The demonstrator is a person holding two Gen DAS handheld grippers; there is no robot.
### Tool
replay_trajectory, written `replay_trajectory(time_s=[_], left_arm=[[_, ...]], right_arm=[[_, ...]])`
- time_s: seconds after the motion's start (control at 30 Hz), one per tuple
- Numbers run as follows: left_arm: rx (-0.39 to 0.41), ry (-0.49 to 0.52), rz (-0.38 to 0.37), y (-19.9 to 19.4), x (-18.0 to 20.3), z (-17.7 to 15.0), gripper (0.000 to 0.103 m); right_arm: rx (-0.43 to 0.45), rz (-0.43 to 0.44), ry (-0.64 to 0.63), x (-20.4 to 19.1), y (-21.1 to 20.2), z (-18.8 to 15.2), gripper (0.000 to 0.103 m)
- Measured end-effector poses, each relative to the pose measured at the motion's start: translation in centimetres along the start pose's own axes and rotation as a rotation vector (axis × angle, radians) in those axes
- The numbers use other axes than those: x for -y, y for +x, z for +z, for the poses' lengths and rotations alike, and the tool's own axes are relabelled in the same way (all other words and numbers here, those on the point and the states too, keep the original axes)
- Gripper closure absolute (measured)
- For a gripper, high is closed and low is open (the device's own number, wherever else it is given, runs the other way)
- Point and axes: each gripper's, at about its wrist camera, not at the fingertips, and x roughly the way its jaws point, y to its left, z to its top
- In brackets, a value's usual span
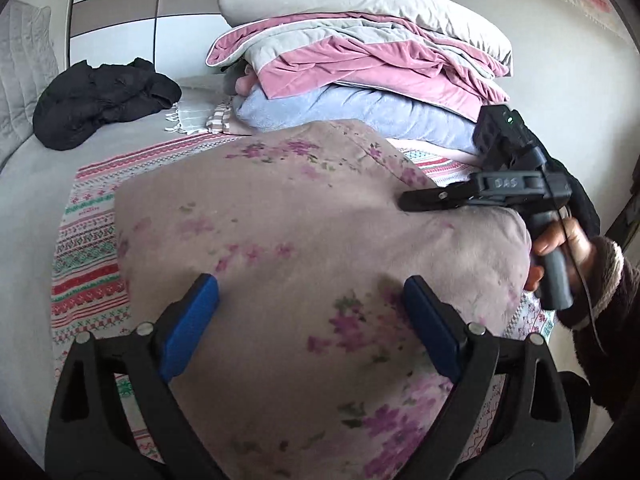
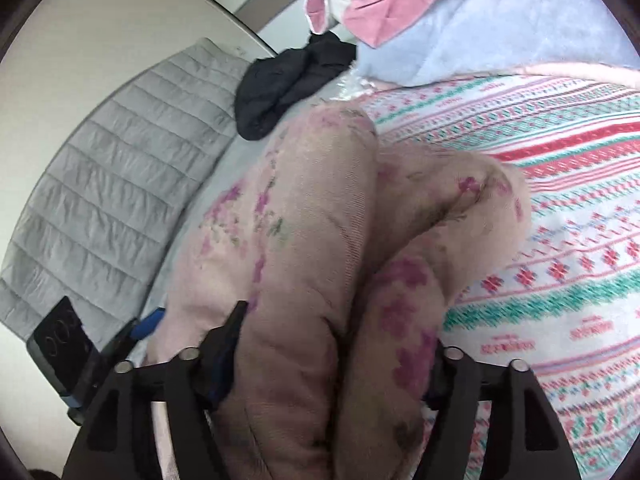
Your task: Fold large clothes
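A large pinkish-beige garment with purple flowers [image 1: 304, 232] lies spread and partly folded on a patterned blanket on the bed. My left gripper [image 1: 312, 312] is open just above its near part, blue pads apart, holding nothing. My right gripper [image 1: 404, 200] shows at the garment's right edge, held by a hand. In the right wrist view the garment [image 2: 320, 220] is bunched in thick folds between my right gripper's [image 2: 336, 352] fingers, which are closed on it.
A stack of folded bedding, pink, grey and blue [image 1: 360, 60], stands at the back. A black garment [image 1: 104, 100] lies at the far left. The striped red-green blanket [image 2: 560, 200] covers the bed. A grey quilted headboard [image 2: 112, 168] stands at the left.
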Motion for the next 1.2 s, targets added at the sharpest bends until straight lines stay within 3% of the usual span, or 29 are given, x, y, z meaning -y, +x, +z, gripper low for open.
replay_trajectory(time_s=[0.2, 0.4, 0.53, 0.6, 0.73, 0.8, 0.93, 1.2], left_arm=[[0.031, -0.055, 0.037, -2.3, -0.8, 0.6, 0.01], [-0.01, -0.127, 0.083, -1.8, -0.8, -1.4, 0.01], [0.007, -0.164, 0.111, -1.7, -0.8, -3.2, 0.009], [0.002, -0.118, 0.156, -1.7, 0.2, -3.3, 0.008], [-0.013, -0.217, 0.197, -3.2, 0.5, -2.7, 0.008], [-0.05, -0.284, 0.262, -4.2, 0.4, -2.6, 0.008], [-0.106, -0.334, 0.38, -6.1, 1.7, -3.1, 0.003], [-0.144, -0.365, 0.436, -7.8, 4.1, -5.5, 0.001]], right_arm=[[0.094, -0.136, -0.111, -3.2, -5.7, -0.5, 0.029], [0.178, -0.2, -0.292, -7.4, -7.5, -5.0, 0.029], [0.027, -0.261, -0.215, -4.2, -2.7, -7.6, 0.027], [0.0, -0.264, -0.164, -2.8, -1.5, -8.2, 0.023], [0.119, -0.325, -0.182, -4.8, -4.8, -8.5, 0.02], [0.157, -0.38, -0.213, -6.8, -6.1, -8.8, 0.02], [0.142, -0.496, -0.236, -9.6, -7.4, -10.2, 0.017], [0.147, -0.559, -0.24, -13.4, -7.6, -14.7, 0.016]])
